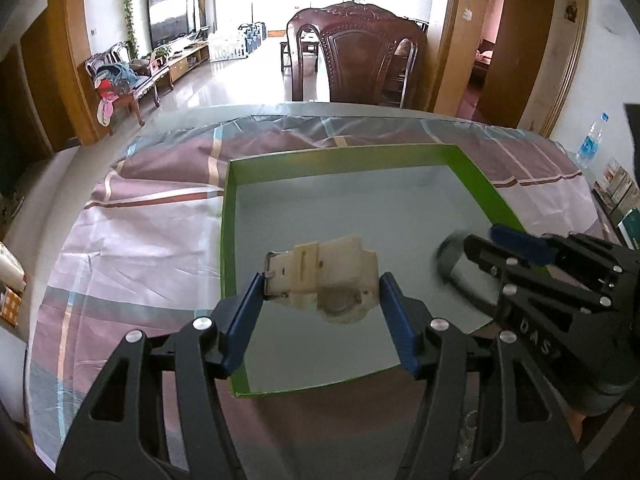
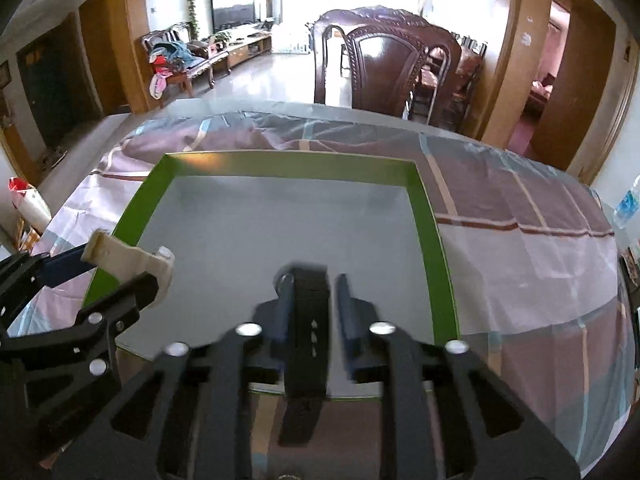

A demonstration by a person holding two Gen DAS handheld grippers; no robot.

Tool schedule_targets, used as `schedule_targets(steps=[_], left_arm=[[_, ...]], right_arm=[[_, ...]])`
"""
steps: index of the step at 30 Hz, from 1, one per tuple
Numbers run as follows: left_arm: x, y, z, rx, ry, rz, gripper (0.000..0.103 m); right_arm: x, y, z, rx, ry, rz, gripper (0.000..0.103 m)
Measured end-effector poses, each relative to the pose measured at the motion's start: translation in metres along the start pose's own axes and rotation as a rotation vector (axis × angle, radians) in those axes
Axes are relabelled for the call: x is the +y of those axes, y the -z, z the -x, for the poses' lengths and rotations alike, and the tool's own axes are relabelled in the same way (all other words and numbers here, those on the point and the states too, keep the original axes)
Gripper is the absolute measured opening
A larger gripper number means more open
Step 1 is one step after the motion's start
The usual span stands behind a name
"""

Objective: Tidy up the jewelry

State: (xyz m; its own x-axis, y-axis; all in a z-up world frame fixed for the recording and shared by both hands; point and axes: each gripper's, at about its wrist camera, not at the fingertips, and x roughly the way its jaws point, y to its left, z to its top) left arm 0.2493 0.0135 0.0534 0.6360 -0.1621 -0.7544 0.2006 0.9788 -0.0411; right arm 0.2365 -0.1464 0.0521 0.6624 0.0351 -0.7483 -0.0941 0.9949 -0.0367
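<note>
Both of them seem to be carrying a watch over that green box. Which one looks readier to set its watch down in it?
Probably the left. Its gripper holds the cream watch well inside the green box, over bare floor. The right gripper holds the black watch nearer the box's front edge, its strap hanging outside.

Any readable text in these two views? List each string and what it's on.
"DAS" – white letters on the black right gripper body, left wrist view.
Bottle label at the far right: blue, print too small to read.
Books at the table's right edge: covers too blurred to read.
Cream watch and black watch: no legible text.
Green tray: none.
</note>
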Motion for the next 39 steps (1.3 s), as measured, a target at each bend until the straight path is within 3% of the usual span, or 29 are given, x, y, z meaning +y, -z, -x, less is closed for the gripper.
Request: schedule_targets(steps=[1, 2, 5, 8, 14, 20, 22, 34, 39], left_arm=[[0.001, 0.001, 0.003, -0.01, 0.0, 0.003, 0.063], [0.002, 0.002, 0.009, -0.025, -0.001, 0.004, 0.066], [0.005, 0.008, 0.029, -0.057, -0.004, 0.004, 0.07], [0.005, 0.025, 0.051, -0.051, -0.011, 0.008, 0.07], [-0.023, 0.084, 0.072, 0.033, 0.077, -0.094, 0.07], [-0.054, 0.125, 0.049, 0.099, 0.128, -0.161, 0.07], [-0.057, 0.13, 0.036, 0.092, 0.118, -0.153, 0.07], [-0.063, 0.154, 0.01, 0.083, 0.061, -0.22, 0.073], [-0.04, 0.147, 0.008, 0.09, -0.064, -0.149, 0.076]], right_arm=[[-0.001, 0.001, 0.01, -0.033, 0.017, 0.007, 0.057], [-0.002, 0.003, 0.019, -0.058, 0.028, 0.012, 0.059], [-0.007, 0.015, 0.047, -0.065, 0.032, 0.038, 0.06], [-0.022, 0.037, 0.074, -0.015, 0.013, 0.016, 0.06], [-0.059, 0.108, 0.099, 0.152, -0.054, -0.049, 0.039], [-0.087, 0.149, 0.087, 0.148, 0.002, -0.143, 0.039], [-0.091, 0.157, 0.075, 0.171, 0.069, -0.15, 0.039], [-0.095, 0.174, 0.056, 0.238, 0.076, -0.122, 0.039], [-0.093, 0.175, 0.056, 0.228, 0.069, -0.111, 0.039]])
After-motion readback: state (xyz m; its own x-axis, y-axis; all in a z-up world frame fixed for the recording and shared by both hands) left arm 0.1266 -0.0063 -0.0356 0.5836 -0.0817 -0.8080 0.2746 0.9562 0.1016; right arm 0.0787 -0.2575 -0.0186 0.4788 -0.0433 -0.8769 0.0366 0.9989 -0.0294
